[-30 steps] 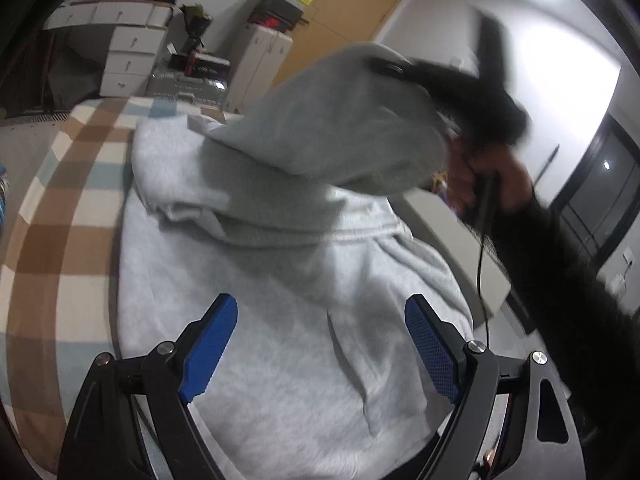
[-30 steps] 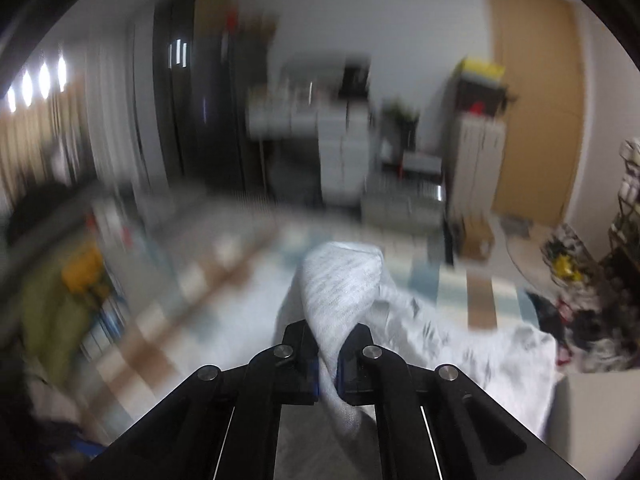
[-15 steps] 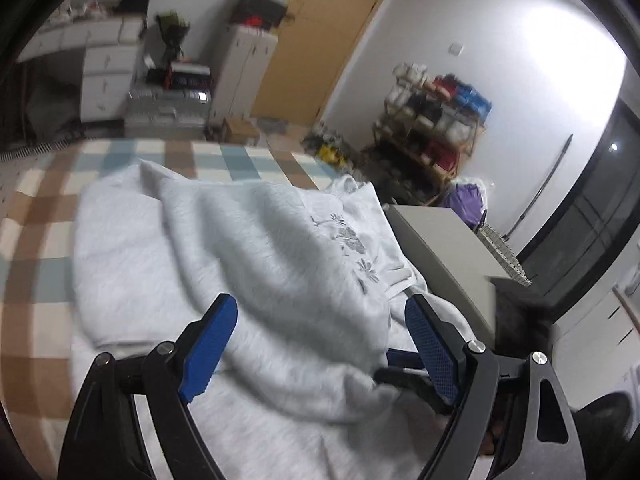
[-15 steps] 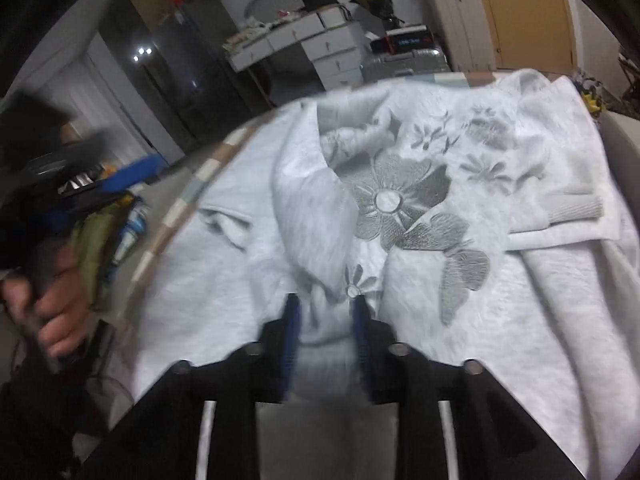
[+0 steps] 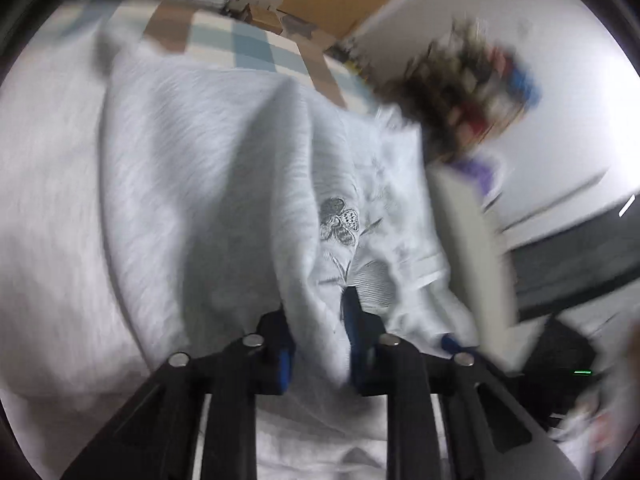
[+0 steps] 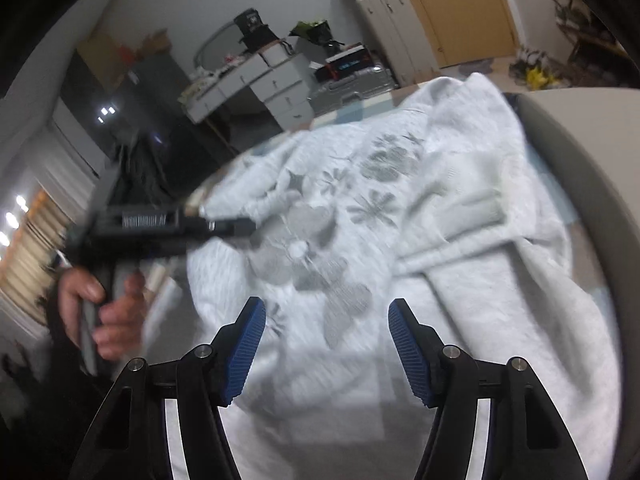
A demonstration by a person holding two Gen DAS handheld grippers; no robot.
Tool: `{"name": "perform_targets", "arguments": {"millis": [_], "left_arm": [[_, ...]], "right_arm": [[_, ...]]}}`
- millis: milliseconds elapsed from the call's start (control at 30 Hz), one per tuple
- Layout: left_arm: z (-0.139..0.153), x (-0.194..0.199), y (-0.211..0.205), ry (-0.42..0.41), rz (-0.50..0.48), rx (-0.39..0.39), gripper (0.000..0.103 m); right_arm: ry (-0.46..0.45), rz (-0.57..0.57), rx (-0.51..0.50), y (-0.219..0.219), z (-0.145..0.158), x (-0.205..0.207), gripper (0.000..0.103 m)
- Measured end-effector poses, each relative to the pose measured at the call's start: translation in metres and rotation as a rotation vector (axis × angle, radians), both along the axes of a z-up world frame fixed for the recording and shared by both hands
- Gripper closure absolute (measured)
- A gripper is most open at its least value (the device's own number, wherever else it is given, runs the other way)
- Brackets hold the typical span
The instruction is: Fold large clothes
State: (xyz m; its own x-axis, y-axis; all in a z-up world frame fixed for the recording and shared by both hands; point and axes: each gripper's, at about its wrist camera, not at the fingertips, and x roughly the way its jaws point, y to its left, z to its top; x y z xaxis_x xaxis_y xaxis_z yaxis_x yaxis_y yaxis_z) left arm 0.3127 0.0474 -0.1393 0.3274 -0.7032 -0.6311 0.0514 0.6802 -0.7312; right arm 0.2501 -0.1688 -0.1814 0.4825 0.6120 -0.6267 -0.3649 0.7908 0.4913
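checked bedcover (image 5: 248, 46) bears sweatshirt (image 5: 200, 184), fold between closing left tongs (image 5: 316, 336).

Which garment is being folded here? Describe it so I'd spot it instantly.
On the checked bedspread lies one large, pale grey sweatshirt that covers most of it. Grey embroidered flowers and a butterfly on its fabric set it apart from the plain beige surface beside it.

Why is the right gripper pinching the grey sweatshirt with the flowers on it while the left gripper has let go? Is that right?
No, it's swapped. In the left wrist view the left gripper is closing on a fold of the grey sweatshirt. In the right wrist view the right gripper is opening, nothing between its pads.
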Motion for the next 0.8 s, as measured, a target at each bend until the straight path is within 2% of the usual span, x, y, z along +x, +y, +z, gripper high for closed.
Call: {"name": "perform_targets", "arguments": {"millis": [67, 100, 167, 200, 333, 467, 500, 533, 600, 667, 733, 800], "left_arm": [[-0.016, -0.014, 0.024, 0.027, 0.056, -0.124, 0.092], [-0.023, -0.019, 0.030, 0.026, 0.072, -0.144, 0.092], [-0.032, -0.033, 0.036, 0.027, 0.095, -0.102, 0.092], [-0.035, -0.038, 0.037, 0.022, 0.096, -0.112, 0.092], [-0.032, -0.052, 0.040, -0.011, 0.087, -0.163, 0.092], [-0.023, -0.045, 0.043, -0.029, 0.069, -0.132, 0.092], [-0.023, -0.048, 0.044, -0.036, 0.058, -0.137, 0.092], [-0.022, -0.049, 0.049, -0.040, 0.062, -0.142, 0.092], [-0.018, -0.047, 0.053, -0.041, 0.077, -0.143, 0.092], [-0.013, -0.043, 0.052, -0.041, 0.073, -0.151, 0.092], [-0.006, -0.044, 0.054, -0.057, 0.066, -0.158, 0.087], [0.005, -0.041, 0.053, -0.088, 0.080, -0.190, 0.071]], "right_arm": [[0.005, 0.036, 0.083, 0.006, 0.003, 0.011, 0.038], [0.010, 0.055, 0.132, 0.011, 0.006, 0.017, 0.038], [0.040, 0.085, 0.199, 0.022, 0.005, 0.030, 0.038], [0.075, 0.097, 0.212, 0.032, 0.002, 0.040, 0.038], [0.227, 0.126, 0.158, 0.075, -0.015, 0.076, 0.038], [0.341, 0.078, 0.120, 0.099, -0.026, 0.105, 0.040], [0.347, 0.054, 0.105, 0.102, -0.026, 0.111, 0.050], [0.347, 0.023, 0.073, 0.105, -0.025, 0.116, 0.070], [0.361, 0.007, 0.008, 0.110, -0.027, 0.120, 0.094], [0.338, 0.010, -0.017, 0.110, -0.022, 0.122, 0.097], [0.277, 0.023, -0.006, 0.107, -0.008, 0.117, 0.098], [0.191, 0.034, 0.036, 0.095, 0.012, 0.106, 0.100]]}}
